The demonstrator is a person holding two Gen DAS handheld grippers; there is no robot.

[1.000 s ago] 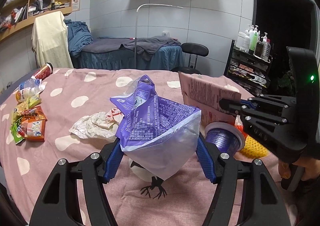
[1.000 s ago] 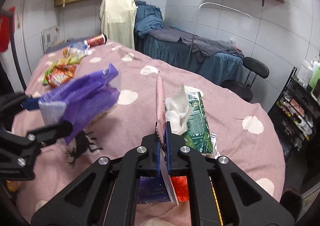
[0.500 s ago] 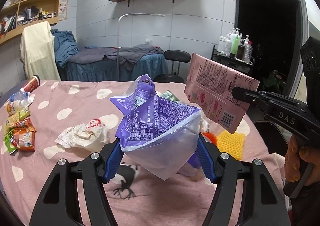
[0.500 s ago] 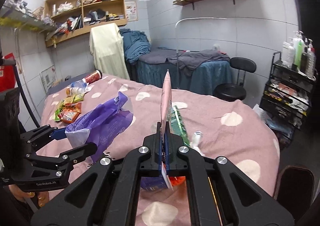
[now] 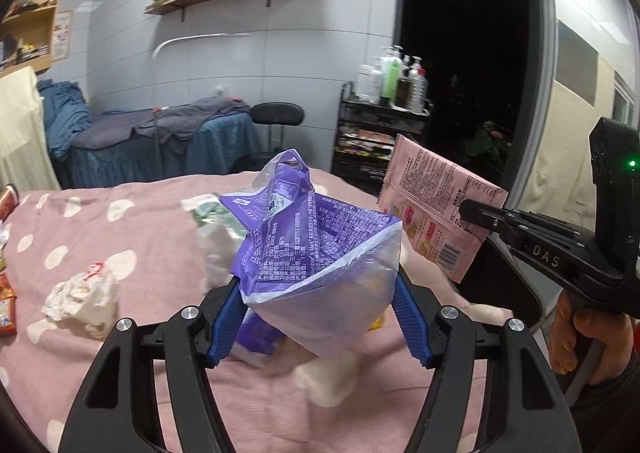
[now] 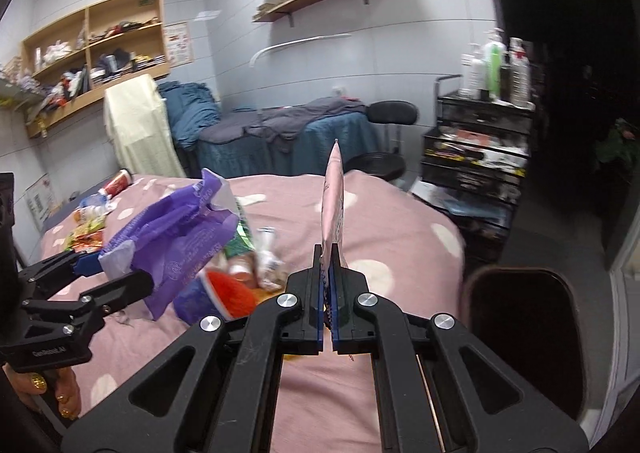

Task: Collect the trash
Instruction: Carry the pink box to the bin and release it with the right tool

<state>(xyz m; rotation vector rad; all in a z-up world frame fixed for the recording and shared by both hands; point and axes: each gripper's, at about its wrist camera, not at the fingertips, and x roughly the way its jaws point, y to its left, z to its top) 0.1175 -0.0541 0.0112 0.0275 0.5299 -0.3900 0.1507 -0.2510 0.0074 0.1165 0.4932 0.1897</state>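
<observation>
Left gripper: I held its fingers spread wide, gripping the purple bag by both sides, mouth open, above the table.
Right gripper: I had it pinched tight on the pink wrapper, raised just right of the bag.

Open purple plastic bag held aloft, flat pink wrapper pinched beside it
</observation>
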